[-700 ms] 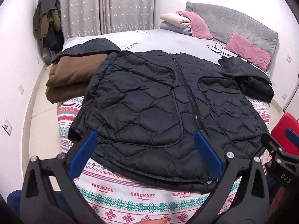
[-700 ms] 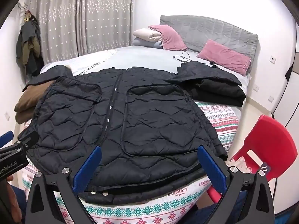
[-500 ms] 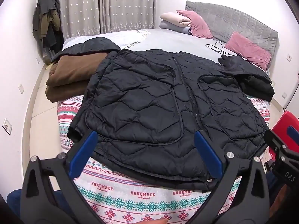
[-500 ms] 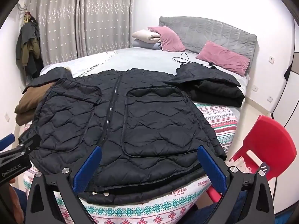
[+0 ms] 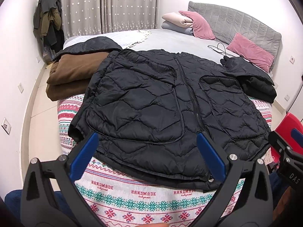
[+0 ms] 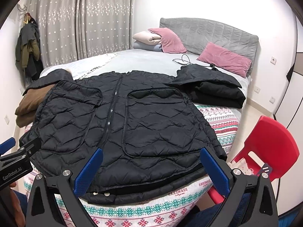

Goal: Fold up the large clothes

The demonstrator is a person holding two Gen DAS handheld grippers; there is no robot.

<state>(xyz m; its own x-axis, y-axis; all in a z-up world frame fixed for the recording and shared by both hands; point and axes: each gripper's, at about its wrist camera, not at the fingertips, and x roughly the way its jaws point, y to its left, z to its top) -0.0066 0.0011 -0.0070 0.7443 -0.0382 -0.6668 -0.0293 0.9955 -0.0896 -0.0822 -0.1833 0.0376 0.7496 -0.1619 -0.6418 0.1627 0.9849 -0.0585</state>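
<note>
A black quilted jacket [image 5: 161, 102] lies flat, zipped, front up on the patterned blanket [image 5: 123, 198] at the foot of the bed, both sleeves folded over its front. It also shows in the right wrist view [image 6: 132, 124]. My left gripper [image 5: 147, 155] is open and empty, hovering above the jacket's hem on its left half. My right gripper [image 6: 151, 168] is open and empty above the hem on the right half. Neither touches the fabric.
A folded brown blanket [image 5: 75, 75] lies left of the jacket. Folded black clothes [image 6: 210, 85] lie to its right. Pink pillows [image 6: 225, 58], a cable [image 6: 182, 59] and the grey headboard [image 6: 217, 32] are behind. A red plastic chair [image 6: 270, 143] stands at the bed's right corner.
Both grippers have drawn back a little toward me, staying open. The jacket has not moved.
</note>
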